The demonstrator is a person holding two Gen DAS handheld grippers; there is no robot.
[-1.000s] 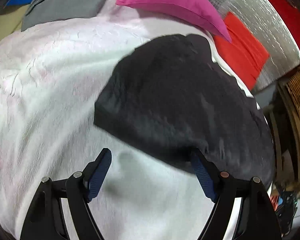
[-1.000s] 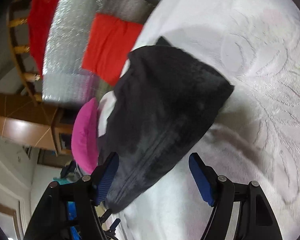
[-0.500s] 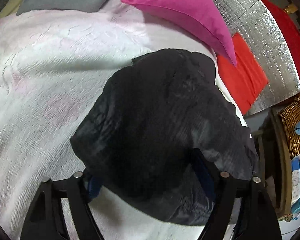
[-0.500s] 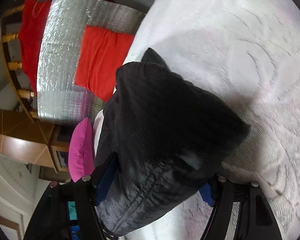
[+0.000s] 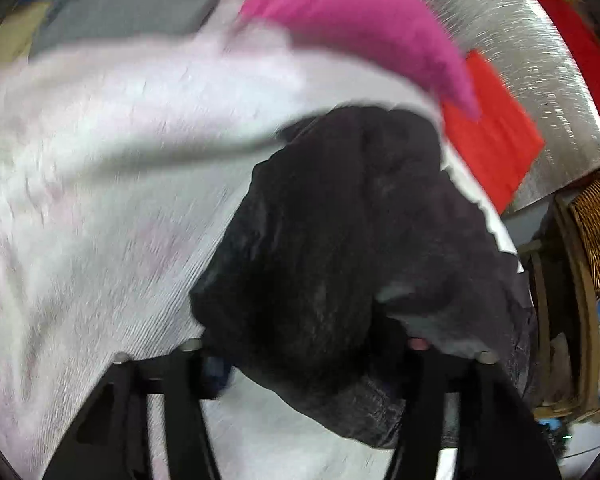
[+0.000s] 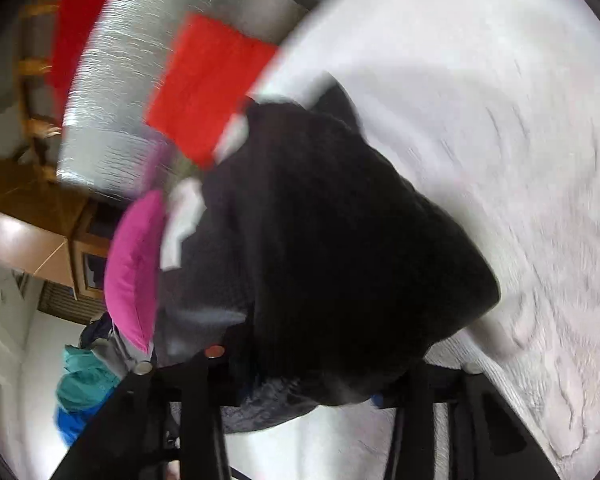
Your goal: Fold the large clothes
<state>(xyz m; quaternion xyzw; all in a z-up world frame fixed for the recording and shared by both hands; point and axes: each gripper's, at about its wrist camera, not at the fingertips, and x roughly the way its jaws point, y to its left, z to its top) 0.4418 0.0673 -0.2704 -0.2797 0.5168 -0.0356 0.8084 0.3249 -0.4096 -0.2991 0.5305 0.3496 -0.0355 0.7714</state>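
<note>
White bedspread (image 5: 100, 200) | one black garment (image 5: 320, 240) | both hand-held grippers (image 5: 304, 364) (image 6: 308, 380) closing on it

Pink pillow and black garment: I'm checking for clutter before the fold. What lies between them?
Only a bare strip of the white bedspread separates the pink pillow from the black garment; the left wrist view shows it.
</note>
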